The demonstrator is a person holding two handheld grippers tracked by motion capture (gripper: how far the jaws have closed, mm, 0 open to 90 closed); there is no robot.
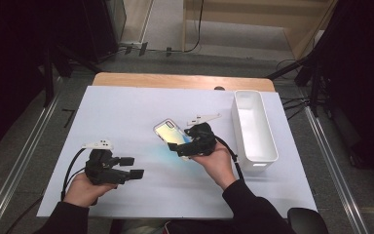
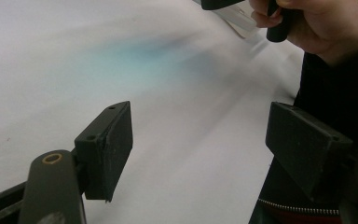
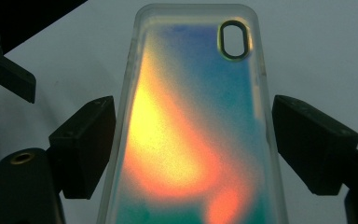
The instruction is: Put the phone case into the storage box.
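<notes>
High view shows the table (image 1: 126, 102) with a white bin (image 1: 253, 131) at its right side, nothing in it as far as I can see. The phone case (image 1: 168, 132) lies mid-table, just left of the bin. The right gripper (image 1: 187, 146) straddles its near end, jaws spread, nothing clamped yet. The left gripper (image 1: 131, 167) idles apart, jaws released. Grasp and any transfer remain. No readable writing or brand.

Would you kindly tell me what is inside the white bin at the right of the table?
The white bin looks empty: its pale floor and inner walls show bare. The strip of floor behind its near wall is hidden.
</notes>
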